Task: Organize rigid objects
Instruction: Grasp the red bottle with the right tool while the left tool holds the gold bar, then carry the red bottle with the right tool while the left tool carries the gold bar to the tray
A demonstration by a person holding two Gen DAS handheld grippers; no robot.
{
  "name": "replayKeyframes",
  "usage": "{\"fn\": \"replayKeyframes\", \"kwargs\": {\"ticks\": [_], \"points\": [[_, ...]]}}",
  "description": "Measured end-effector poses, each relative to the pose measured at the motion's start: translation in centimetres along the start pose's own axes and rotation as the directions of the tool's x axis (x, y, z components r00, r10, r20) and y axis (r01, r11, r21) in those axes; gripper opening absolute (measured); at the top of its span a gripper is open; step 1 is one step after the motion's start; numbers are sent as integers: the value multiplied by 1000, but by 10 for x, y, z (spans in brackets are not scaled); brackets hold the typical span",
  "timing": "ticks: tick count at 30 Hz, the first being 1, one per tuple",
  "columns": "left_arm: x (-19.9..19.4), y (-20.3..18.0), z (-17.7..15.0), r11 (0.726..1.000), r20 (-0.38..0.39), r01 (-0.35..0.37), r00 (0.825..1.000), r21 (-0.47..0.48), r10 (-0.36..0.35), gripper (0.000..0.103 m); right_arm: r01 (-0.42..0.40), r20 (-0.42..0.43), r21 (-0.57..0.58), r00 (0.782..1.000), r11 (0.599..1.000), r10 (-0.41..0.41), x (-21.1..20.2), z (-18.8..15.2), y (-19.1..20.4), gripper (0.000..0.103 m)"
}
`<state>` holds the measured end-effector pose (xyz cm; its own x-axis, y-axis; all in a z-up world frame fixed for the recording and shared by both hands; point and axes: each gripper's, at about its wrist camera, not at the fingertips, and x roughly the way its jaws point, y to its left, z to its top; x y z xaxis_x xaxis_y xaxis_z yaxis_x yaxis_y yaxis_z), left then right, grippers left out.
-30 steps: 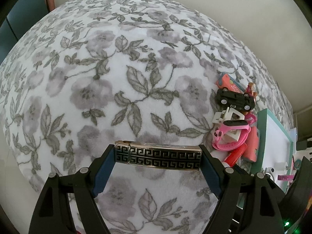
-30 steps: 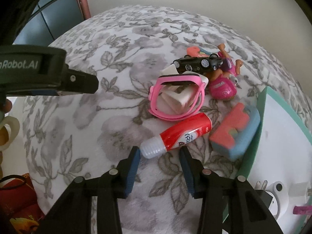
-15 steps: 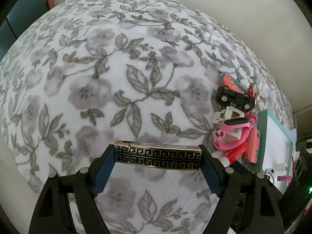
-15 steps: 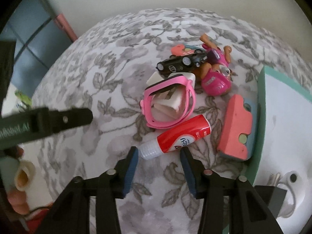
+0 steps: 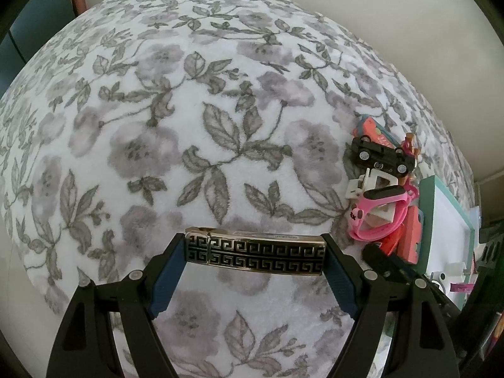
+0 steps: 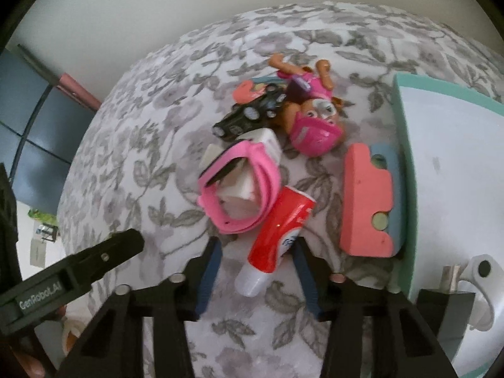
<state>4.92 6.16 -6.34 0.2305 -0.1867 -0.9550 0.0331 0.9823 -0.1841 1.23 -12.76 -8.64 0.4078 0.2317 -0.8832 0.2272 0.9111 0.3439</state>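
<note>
We're early on. Left gripper jaws pinch the patterned buckle above the floral blanket. Right gripper jaws have just been closing around the red tube, pads not yet pressing. Toy pile not yet sorted beside the tray.

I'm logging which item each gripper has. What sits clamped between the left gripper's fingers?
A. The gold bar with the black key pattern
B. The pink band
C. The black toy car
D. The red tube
A: in the left wrist view the patterned bar spans the left gripper, pads pressing both its ends.
</note>
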Motion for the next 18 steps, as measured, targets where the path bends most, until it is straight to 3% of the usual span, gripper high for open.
{"fn": "replayKeyframes", "kwargs": {"ticks": [1,3,11,18], "points": [[1,0,0,1000,-2,0,1000,0,0,83,9,0,12,1000,1000,-9,-1,0,-3,31],[2,-1,0,1000,-6,-1,1000,3,1,83,-26,0,58,1000,998,26,-4,-1,-13,27],[2,-4,-3,1000,-12,-16,1000,16,16,83,-15,-2,76,1000,997,15,-13,-10,-16,25],[-6,-11,-4,999,4,-26,1000,30,26,83,-51,73,111,996,993,43,-46,-15,-25,25]]}}
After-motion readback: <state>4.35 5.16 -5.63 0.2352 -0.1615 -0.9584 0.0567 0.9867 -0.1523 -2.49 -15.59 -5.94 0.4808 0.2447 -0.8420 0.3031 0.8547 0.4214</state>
